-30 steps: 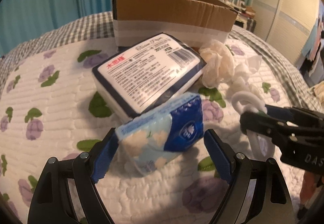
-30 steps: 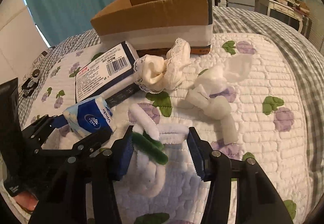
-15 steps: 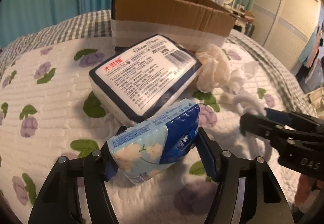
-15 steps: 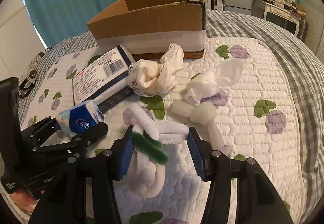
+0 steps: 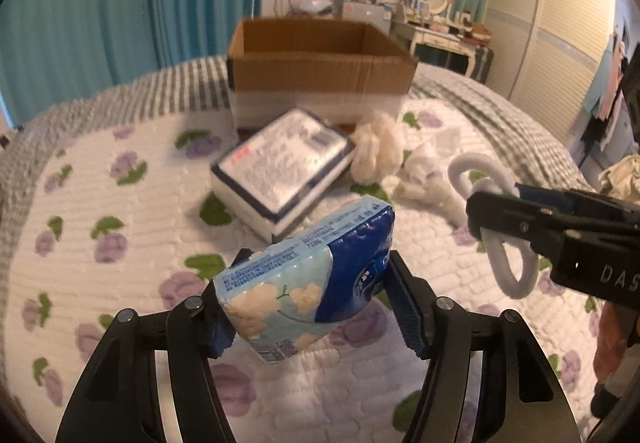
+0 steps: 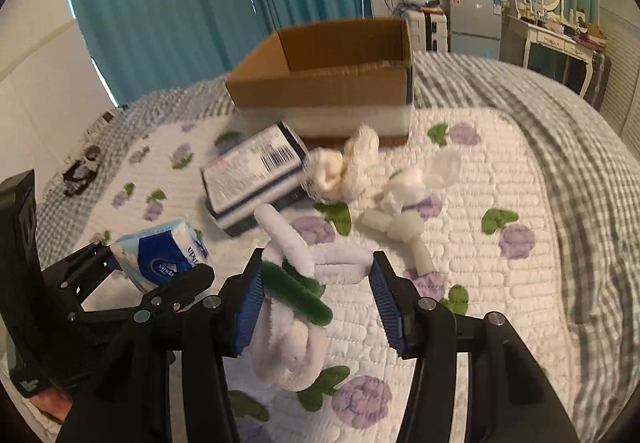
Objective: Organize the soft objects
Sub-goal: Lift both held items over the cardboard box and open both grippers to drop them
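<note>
left gripper (image 5: 308, 303): jaws clamped on a small blue-and-pale-blue plastic tissue pack (image 5: 308, 275), held tilted and clear of the quilt, probably so it can travel to the box.
right gripper (image 6: 316, 299): jaws fairly wide yet pressing a fuzzy white looped chenille toy with green stems (image 6: 292, 299) between the pads; loops dangle below, so the hold looks loose.
brown open cardboard box (image 6: 324, 91): at the far side of the white floral quilt (image 6: 500, 283), likely the place for everything.
left on quilt: large white navy-edged tissue package (image 6: 252, 179), cream lace-trimmed cloth bundle (image 6: 348, 167), white crumpled socks (image 6: 408, 199), all near the box front.
</note>
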`<act>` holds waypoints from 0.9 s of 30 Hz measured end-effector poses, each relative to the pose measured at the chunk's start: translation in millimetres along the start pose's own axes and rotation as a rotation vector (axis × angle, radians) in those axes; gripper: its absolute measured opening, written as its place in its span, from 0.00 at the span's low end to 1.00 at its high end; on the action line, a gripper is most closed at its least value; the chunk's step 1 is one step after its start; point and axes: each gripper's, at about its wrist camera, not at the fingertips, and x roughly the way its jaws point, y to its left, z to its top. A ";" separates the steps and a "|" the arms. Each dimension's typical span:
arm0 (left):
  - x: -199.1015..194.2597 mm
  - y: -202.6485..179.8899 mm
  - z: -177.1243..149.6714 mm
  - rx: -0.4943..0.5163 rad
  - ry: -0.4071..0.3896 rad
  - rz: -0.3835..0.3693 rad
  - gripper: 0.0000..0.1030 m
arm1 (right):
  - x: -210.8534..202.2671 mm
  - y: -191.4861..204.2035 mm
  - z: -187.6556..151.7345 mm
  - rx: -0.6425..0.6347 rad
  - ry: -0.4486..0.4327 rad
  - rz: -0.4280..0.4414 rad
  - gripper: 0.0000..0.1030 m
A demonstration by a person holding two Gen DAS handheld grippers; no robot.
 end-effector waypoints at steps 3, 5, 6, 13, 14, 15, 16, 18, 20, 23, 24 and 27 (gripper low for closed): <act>-25.1 -3.0 12.0 0.011 -0.037 0.000 0.62 | -23.4 3.6 10.1 0.002 -0.035 0.014 0.50; -40.3 -4.6 21.0 0.021 -0.063 0.005 0.62 | -39.8 6.9 18.2 -0.005 -0.063 0.017 0.50; -46.4 -4.6 25.6 0.025 -0.074 0.010 0.62 | -49.4 9.2 23.9 -0.015 -0.078 0.011 0.50; -94.9 -7.8 70.4 0.037 -0.175 0.026 0.62 | -99.9 23.6 63.1 -0.060 -0.148 -0.022 0.50; -99.7 -8.7 76.1 0.045 -0.188 0.036 0.62 | -107.1 25.4 70.8 -0.064 -0.160 -0.005 0.50; -105.0 -9.5 84.9 0.055 -0.202 0.043 0.62 | -111.5 25.7 75.6 -0.063 -0.169 0.009 0.50; -108.2 -8.8 90.4 0.059 -0.211 0.044 0.62 | -115.4 25.5 81.9 -0.061 -0.178 0.021 0.50; -113.5 -8.2 104.9 0.071 -0.228 0.049 0.62 | -121.9 27.1 97.2 -0.071 -0.202 0.024 0.50; -114.6 -7.1 117.1 0.079 -0.240 0.056 0.62 | -124.9 28.5 112.4 -0.089 -0.222 0.018 0.50; -108.7 -2.0 140.6 0.090 -0.261 0.053 0.62 | -124.3 26.0 139.4 -0.089 -0.248 0.059 0.50; -104.4 -0.5 148.4 0.095 -0.264 0.060 0.62 | -121.8 24.4 151.3 -0.090 -0.256 0.064 0.50; -85.9 7.0 173.8 0.096 -0.271 0.071 0.62 | -110.4 21.5 180.4 -0.102 -0.270 0.054 0.50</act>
